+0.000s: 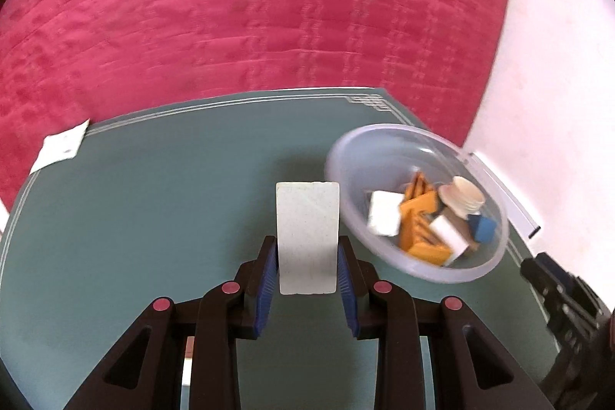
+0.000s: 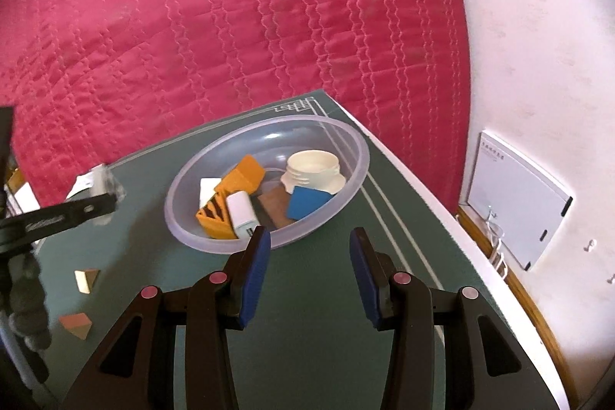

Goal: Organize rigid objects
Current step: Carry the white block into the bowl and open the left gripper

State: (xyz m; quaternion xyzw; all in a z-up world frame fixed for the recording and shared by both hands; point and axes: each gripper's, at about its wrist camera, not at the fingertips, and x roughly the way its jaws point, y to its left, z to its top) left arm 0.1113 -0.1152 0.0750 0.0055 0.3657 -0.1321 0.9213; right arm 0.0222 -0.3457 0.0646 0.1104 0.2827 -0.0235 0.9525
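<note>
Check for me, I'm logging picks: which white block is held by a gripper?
The flat white block clamped in the left gripper; the other white blocks lie in the bowl.

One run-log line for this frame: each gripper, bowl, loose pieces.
left gripper: shut on white block | right gripper: open, nothing held | bowl: several pieces inside | two wedges loose on mat

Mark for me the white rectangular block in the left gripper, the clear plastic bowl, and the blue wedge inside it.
white rectangular block (image 1: 307, 237), left wrist view, middle of its front face.
clear plastic bowl (image 2: 348, 137), right wrist view, far rim.
blue wedge (image 2: 307, 203), right wrist view, centre of its top face.
</note>
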